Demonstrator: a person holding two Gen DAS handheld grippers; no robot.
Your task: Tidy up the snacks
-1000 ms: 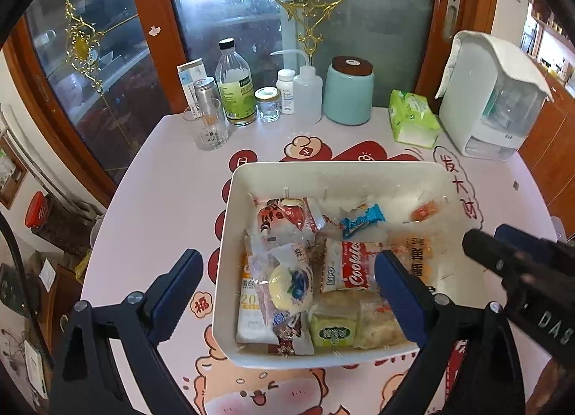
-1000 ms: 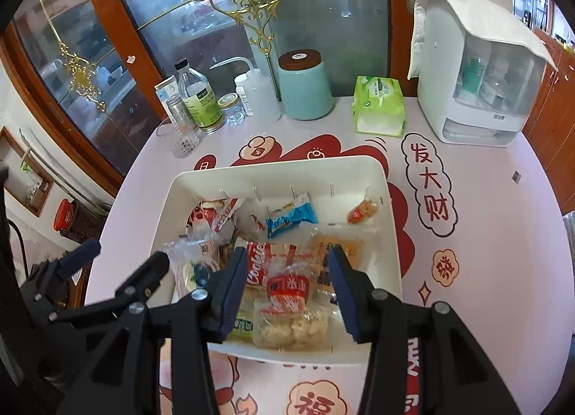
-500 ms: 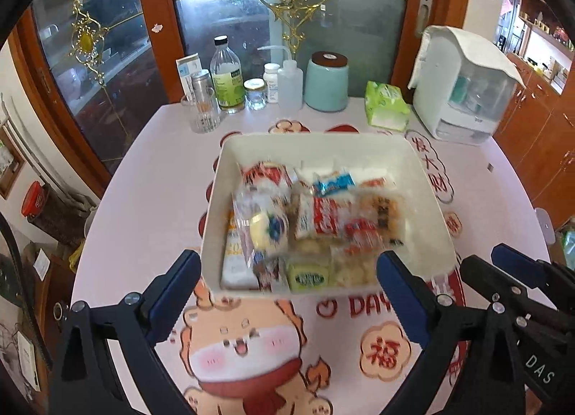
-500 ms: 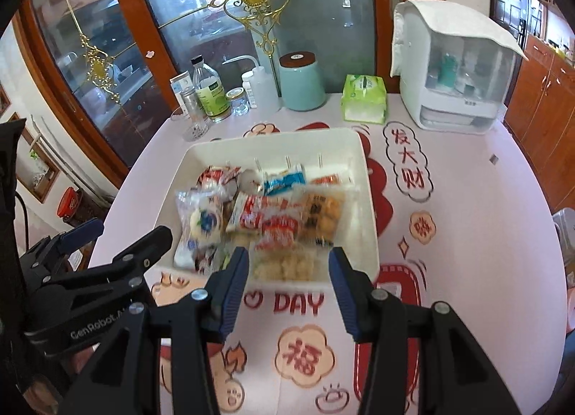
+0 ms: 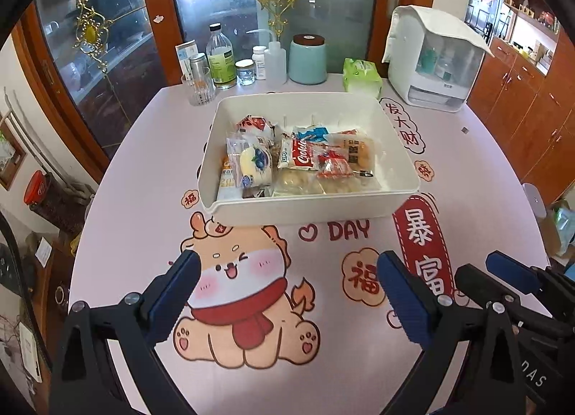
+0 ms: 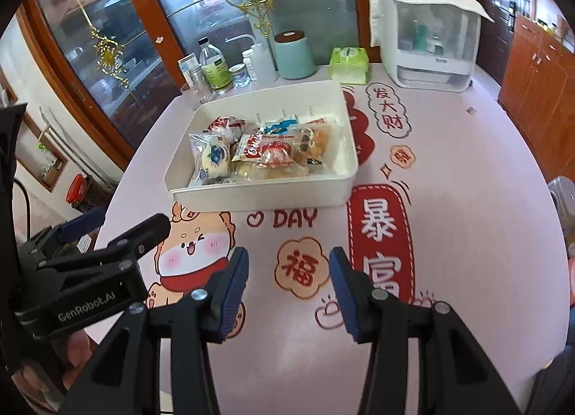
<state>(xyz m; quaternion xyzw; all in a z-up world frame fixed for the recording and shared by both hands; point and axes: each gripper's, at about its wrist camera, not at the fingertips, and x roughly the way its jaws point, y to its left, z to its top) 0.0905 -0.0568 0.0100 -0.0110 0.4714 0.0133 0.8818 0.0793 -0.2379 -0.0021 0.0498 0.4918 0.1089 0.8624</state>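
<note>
Tabletop white tray point(image 5: 309, 204) of wrapped snacks point(image 5: 298, 163)

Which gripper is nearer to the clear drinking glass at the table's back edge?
Left. The left gripper sits on the drinking glass side; the right gripper is beside it, farther across. Both are well short of the white tray.

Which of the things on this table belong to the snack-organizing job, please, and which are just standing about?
Job: white bin; snack packets inside it.

Standing about: teal canister; green tissue pack; bottles; drinking glass; white dispenser.
</note>
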